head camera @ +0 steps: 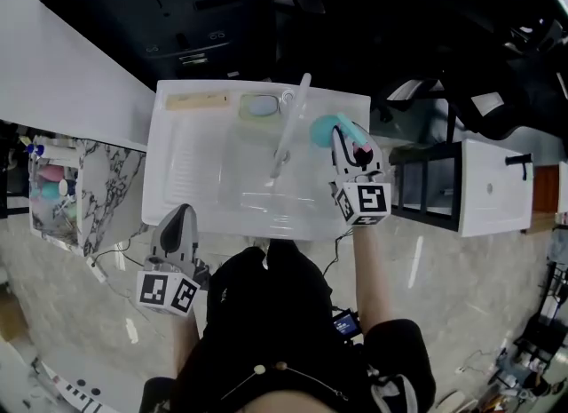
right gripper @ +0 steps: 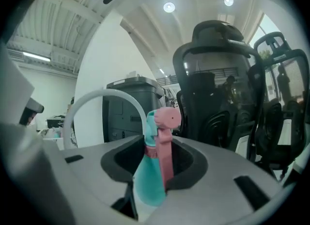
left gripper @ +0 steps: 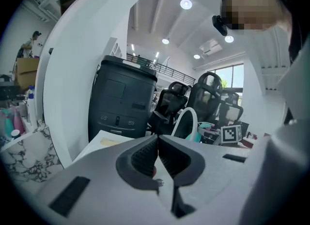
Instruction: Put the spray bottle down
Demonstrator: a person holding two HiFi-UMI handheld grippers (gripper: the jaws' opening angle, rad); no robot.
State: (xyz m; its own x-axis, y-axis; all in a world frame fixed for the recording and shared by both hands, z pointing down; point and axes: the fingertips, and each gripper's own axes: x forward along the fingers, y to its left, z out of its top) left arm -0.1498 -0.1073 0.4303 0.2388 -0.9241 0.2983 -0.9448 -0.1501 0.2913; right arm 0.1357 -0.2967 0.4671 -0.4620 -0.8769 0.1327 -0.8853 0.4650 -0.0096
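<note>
Mid-carry: spray bottle pinched in right gripper above the right side of the sink; left gripper pressed together, empty, off its front-left corner. Next, probably: lower upright, then release.

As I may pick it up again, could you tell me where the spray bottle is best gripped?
At the narrow neck, from the side, as the right gripper holds the spray bottle now: the teal body widens below and the pink head juts out above, so jaws should seat there.
</note>
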